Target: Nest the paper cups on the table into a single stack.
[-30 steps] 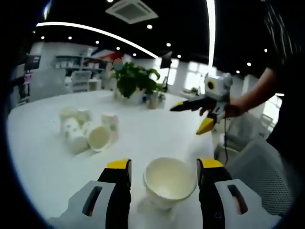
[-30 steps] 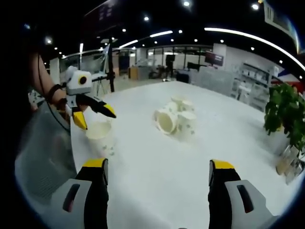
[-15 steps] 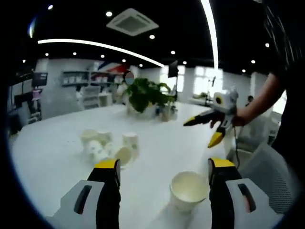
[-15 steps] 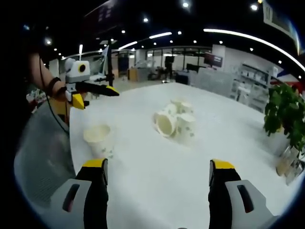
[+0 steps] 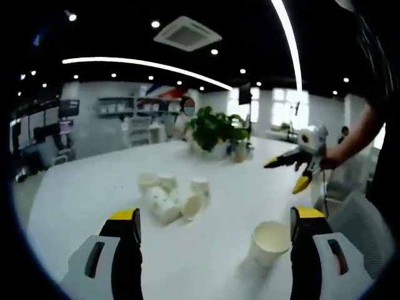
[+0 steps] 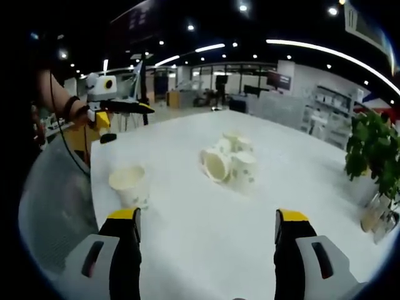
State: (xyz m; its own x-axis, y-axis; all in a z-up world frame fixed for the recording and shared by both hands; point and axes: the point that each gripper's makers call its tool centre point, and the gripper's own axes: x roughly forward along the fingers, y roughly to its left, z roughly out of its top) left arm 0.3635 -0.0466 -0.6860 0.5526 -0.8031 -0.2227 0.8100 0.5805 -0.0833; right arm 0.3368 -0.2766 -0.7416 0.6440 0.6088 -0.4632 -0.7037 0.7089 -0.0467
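Left gripper (image 5: 215,219) now clear of cup (image 5: 270,242)

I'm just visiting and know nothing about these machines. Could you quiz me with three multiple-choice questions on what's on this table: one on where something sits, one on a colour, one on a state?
1. Where does the lone upright white paper cup stand?
A. near the table edge, apart from the cluster
B. inside the cluster
C. beside the plant

2. What colour are the gripper jaw tips?
A. red
B. yellow
C. green

3. How is the right gripper?
A. shut on a cup
B. open, holding nothing
C. shut and empty

Answers: 1 A, bare white table separates it from the cluster of white paper cups. 2 B, yellow tips cap the jaws. 3 B, the jaws stand wide apart with only table between.
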